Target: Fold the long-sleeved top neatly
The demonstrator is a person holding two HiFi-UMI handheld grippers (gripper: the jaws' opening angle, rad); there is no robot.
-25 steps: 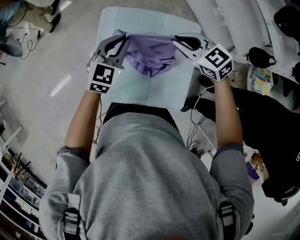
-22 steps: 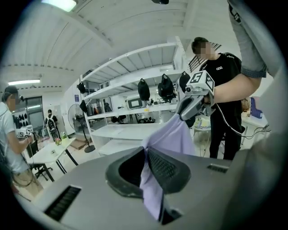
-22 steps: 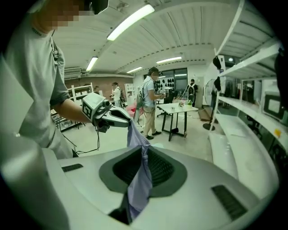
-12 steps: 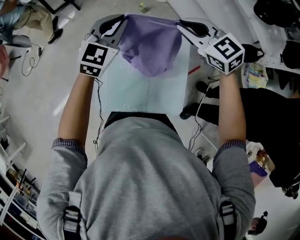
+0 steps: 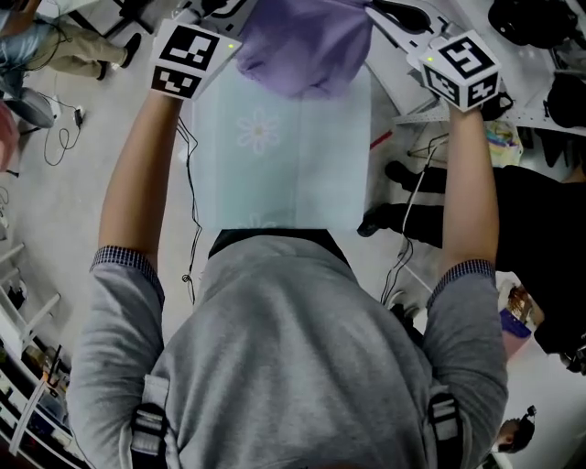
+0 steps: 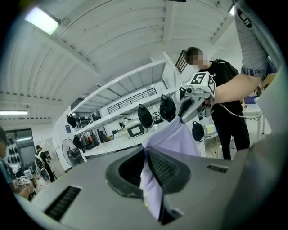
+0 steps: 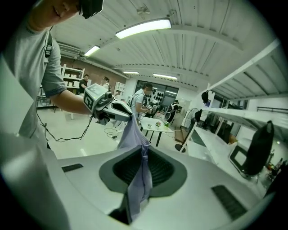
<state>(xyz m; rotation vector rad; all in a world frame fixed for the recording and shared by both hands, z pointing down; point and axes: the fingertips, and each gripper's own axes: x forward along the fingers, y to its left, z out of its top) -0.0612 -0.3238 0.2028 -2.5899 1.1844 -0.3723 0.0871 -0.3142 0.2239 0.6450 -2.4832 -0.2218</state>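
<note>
The lilac long-sleeved top hangs in the air, stretched between my two grippers above the far end of the table, which has a pale blue cover. My left gripper is shut on one upper edge of the top. My right gripper is shut on the other edge. In the left gripper view the fabric runs from my left gripper across to the right gripper. The right gripper view shows it running from my right gripper to the left gripper. The jaw tips are cut off at the head view's top edge.
A person in black stands close to the table's right side. Cables hang there too. White shelves with dark items run along the back right. More cables lie on the floor at the left, and racks stand at the lower left.
Both grippers have risen and moved away from me with the top. It has come off the table and now hangs between them, leaving the blue cover bare.
</note>
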